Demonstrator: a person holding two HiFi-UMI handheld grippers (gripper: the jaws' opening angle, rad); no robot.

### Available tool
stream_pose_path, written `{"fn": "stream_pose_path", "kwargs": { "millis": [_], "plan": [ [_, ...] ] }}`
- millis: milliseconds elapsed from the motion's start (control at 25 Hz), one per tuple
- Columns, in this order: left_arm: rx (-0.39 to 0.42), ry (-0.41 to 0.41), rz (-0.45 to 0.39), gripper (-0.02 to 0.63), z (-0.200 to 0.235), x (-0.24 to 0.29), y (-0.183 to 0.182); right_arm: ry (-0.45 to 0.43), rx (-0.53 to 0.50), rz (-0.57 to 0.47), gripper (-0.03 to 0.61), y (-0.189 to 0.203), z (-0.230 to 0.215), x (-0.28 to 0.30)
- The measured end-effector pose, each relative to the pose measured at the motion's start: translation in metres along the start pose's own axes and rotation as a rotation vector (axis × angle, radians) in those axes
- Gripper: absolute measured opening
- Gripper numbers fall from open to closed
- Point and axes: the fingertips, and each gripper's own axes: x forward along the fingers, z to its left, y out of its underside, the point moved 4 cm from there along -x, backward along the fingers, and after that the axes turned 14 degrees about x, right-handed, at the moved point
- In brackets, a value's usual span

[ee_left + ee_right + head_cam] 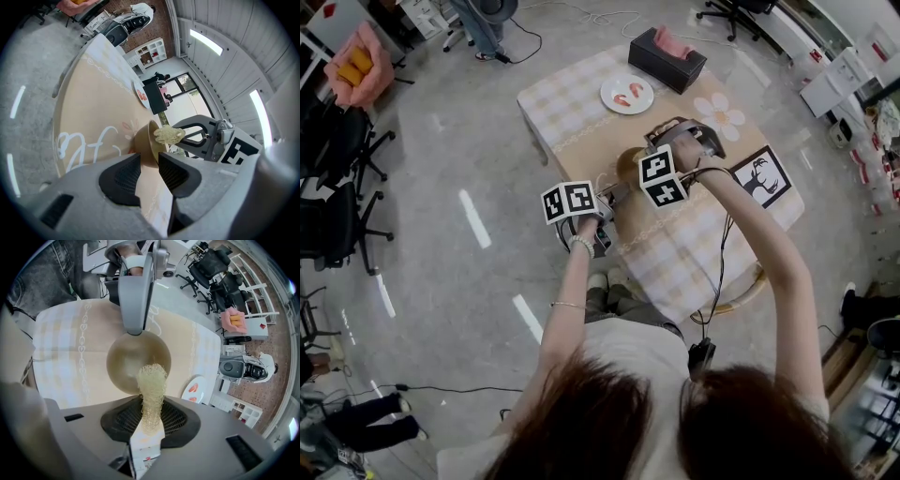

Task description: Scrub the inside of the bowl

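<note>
Claws both closed: over the checked-cloth table, my left claw pinches the rim of the brown bowl, which is tipped on its side with the opening facing my right claw. That one clamps a pale mesh scrubber, whose free end reaches into the bowl's opening near the rim.

The bowl is round, smooth and golden-brown. It stands mouth up near the middle of the table, and the left gripper pinches its rim between its jaws. The scrubber is a pale yellow-green mesh tuft with a white tag at its base. It is clamped in the right gripper, and its tip reaches over the near rim into the bowl.
</note>
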Motion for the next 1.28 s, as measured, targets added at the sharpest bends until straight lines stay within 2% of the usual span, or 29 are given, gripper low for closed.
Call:
{"fn": "stream_pose_path", "kwargs": {
  "millis": [640,1280],
  "plan": [
    [0.001,0.002,-0.001,0.12,-0.002,-0.001,-0.001,-0.014,0.049,0.0,0.095,0.009,0.025,-0.009],
    [-0.001,0.012,-0.003,0.12,-0.002,0.002,-0.001,-0.027,-0.034,0.001,0.095,-0.007,0.046,-0.02]
  ]
}}
